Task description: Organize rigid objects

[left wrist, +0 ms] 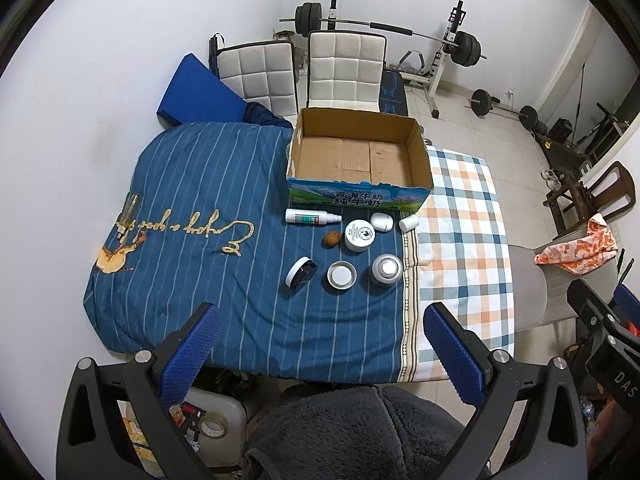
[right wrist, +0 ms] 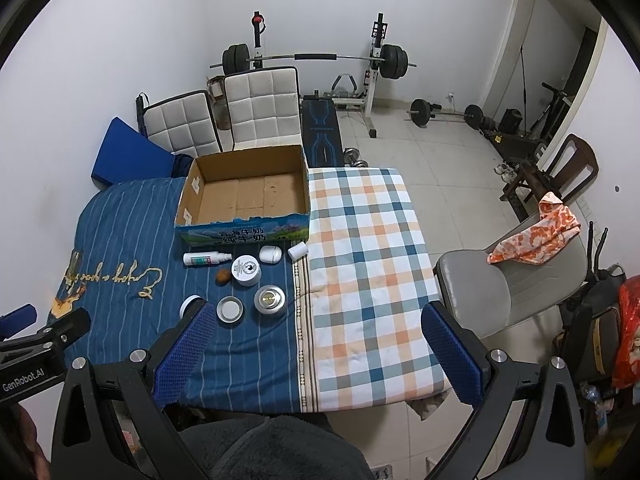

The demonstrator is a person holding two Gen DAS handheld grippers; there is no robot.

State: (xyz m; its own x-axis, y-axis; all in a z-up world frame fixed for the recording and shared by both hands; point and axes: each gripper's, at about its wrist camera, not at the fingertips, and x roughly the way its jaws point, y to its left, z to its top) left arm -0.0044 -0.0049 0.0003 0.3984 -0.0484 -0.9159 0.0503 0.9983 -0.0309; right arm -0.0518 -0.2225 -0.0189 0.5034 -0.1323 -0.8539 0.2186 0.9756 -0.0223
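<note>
An empty cardboard box (left wrist: pixel 360 152) (right wrist: pixel 244 192) stands at the far side of the cloth-covered table. In front of it lie a white spray bottle (left wrist: pixel 312 216) (right wrist: pixel 206 258), a white jar (left wrist: pixel 359 234) (right wrist: pixel 247 270), a white oval container (left wrist: pixel 381 222) (right wrist: pixel 270 254), a small white bottle (left wrist: pixel 409 223) (right wrist: pixel 297 250), a brown nut (left wrist: pixel 331 239) (right wrist: pixel 222 277), a black-and-white tin (left wrist: pixel 301 274), a round tin (left wrist: pixel 341 275) (right wrist: pixel 230 309) and a silver can (left wrist: pixel 386 269) (right wrist: pixel 269 299). My left gripper (left wrist: pixel 322 340) and right gripper (right wrist: pixel 320 340) hover open above the near edge, holding nothing.
A blue striped quilt (left wrist: pixel 200 216) and a plaid cloth (right wrist: pixel 360 260) cover the table. Two white chairs (left wrist: pixel 344 68) stand behind the box, a grey chair (right wrist: pixel 500 288) with an orange cloth at the right. Weight equipment (right wrist: pixel 316 60) lines the far wall.
</note>
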